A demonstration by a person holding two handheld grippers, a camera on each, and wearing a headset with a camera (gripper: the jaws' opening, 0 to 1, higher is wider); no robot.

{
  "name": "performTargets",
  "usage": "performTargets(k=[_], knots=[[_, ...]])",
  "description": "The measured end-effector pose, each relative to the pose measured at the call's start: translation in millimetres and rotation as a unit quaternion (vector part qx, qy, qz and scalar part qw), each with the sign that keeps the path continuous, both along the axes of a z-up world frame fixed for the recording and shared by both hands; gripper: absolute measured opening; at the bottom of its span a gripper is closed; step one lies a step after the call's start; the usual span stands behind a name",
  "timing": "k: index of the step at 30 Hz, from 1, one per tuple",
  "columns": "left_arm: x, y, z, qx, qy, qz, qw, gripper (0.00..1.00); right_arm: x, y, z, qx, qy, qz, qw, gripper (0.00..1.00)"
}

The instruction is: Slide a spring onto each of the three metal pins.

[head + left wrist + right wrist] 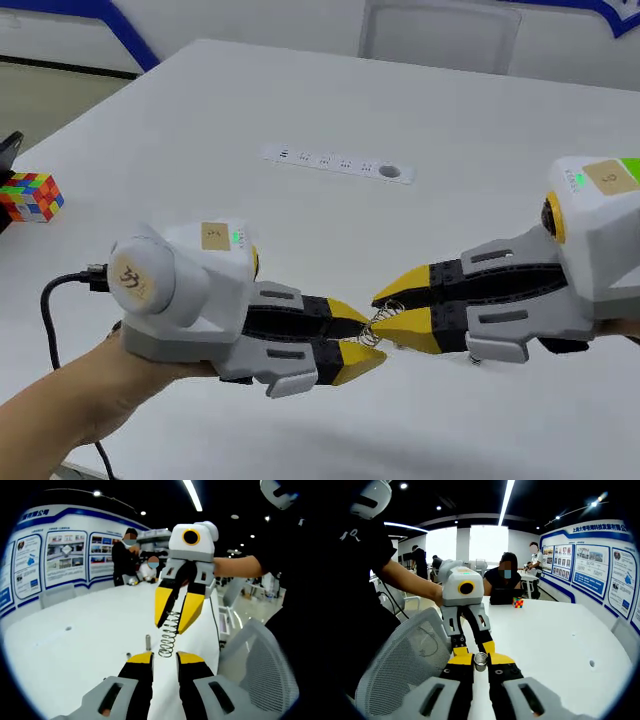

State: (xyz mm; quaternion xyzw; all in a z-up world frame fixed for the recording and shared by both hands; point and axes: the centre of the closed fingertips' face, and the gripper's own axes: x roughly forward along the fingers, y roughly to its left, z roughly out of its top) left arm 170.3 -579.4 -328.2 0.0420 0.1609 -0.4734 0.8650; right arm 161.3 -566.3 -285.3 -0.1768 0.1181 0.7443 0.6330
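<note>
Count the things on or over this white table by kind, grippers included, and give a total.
left gripper and right gripper: 2
spring: 1
metal pin: 1
puzzle cube: 1
power strip: 1
Total: 6

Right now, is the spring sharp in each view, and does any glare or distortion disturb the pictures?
Head view: soft even light, faint shadows on the table, spring small yet sharp. Left gripper view: spring crisp, fisheye curves the table edge, ceiling lamps glare. Right gripper view: spring sharp, seen end-on; far windows overexposed.
</note>
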Motion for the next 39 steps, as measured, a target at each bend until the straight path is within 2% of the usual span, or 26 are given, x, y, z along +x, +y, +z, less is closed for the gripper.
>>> performTargets(k=[1, 3, 9, 13, 20, 24, 30, 39], knots=[[2.7, 3.7, 0.0, -0.007, 0.009, 0.016, 0.9998, 0.25, 2.4, -0.1, 1.1, 0.001, 0.000, -0.003, 1.0000, 0.11], [4.9, 10.3, 0.9, -0.011, 0.004, 0.023, 0.9997, 0.32, 9.5, -0.7, 2.7, 0.002, -0.004, -0.012, 0.9999, 0.11], [7.3, 31.7, -4.5, 0.006, 0.006, 0.046, 0.9989, 0.36, 34.2, -6.2, 0.4, -0.005, -0.005, -0.046, 0.9989, 0.11], [9.8, 46.1, -2.1, -0.002, 0.007, 0.064, 0.9979, 0.38, 50.2, -9.3, -5.4, -0.014, -0.003, -0.067, 0.9976, 0.11], [15.0, 69.3, 0.7, 0.001, 0.003, 0.090, 0.9959, 0.42, 82.0, -16.4, -13.9, -0.027, 0.003, -0.117, 0.9927, 0.11], [16.9, 78.7, 0.7, -0.003, 0.007, 0.099, 0.9951, 0.44, 96.4, -22.1, -26.3, -0.046, -0.005, -0.140, 0.9891, 0.11], [20.5, 84.9, 2.7, -0.011, 0.012, 0.108, 0.9940, 0.50, 107.5, -25.6, -47.2, -0.073, -0.007, -0.156, 0.9851, 0.11], [24.6, 94.9, -13.2, 0.007, 0.028, 0.118, 0.9926, 0.57, 117.1, -27.8, -66.7, -0.090, 0.002, -0.168, 0.9817, 0.11]])
